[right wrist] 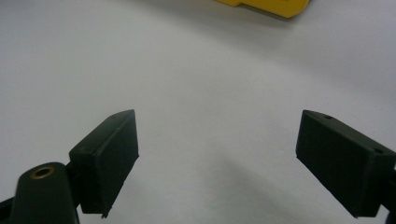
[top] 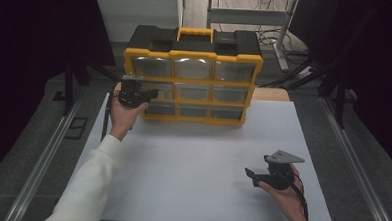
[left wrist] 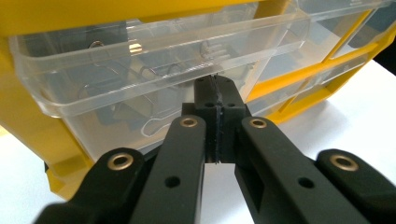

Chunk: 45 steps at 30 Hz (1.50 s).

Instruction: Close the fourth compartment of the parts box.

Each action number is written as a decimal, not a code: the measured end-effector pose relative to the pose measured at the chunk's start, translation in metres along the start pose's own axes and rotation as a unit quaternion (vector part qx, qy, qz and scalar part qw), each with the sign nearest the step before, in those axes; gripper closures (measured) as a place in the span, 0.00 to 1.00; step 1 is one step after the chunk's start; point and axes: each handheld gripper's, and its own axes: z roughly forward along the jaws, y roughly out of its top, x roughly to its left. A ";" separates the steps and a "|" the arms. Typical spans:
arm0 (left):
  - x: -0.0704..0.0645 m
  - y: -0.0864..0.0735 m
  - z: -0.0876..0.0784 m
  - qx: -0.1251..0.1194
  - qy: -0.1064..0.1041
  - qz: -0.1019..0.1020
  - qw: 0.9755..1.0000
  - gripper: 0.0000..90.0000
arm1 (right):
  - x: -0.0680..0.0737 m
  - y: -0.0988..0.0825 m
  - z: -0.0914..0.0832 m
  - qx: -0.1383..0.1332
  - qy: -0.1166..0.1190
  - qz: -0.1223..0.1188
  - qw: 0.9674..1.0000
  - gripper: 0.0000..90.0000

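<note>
Closest to the lens, your left gripper (left wrist: pixel 215 93) has its two black jaws pressed flat together, pad against pad, their tips right at the front lip of a clear plastic drawer (left wrist: pixel 154 60); whether a thin edge of that lip is pinched between them cannot be told. The drawer stands pulled a little way out of its slot, and wire clips (left wrist: pixel 149 123) lie inside it. It belongs to the yellow-and-black drawer organiser (top: pixel 192 80), in the left column, middle or bottom row, where your left gripper (top: pixel 134 94) meets the cabinet's front in the high view. The organiser stands upright at the far edge of the white table mat (top: pixel 201 166), its yellow carry handle (top: pixel 195 34) on top. Your right gripper (top: pixel 261 176) rests in your hand low on the mat, well apart from the organiser, jaws spread wide with nothing between them, just bare mat (right wrist: pixel 205 93) under the pads (right wrist: pixel 109 158).
</note>
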 end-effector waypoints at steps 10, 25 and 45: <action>0.008 0.003 0.005 -0.012 0.001 -0.019 1.000 0.99 | -0.001 0.001 0.002 -0.002 0.003 0.003 1.000 0.15; -0.001 -0.010 -0.028 -0.021 -0.020 0.009 1.000 0.99 | 0.000 -0.001 -0.002 -0.004 -0.001 0.004 1.000 0.15; -0.026 -0.092 -0.089 -0.020 -0.047 0.061 0.997 0.31 | 0.001 0.002 0.000 -0.003 0.002 0.002 1.000 0.15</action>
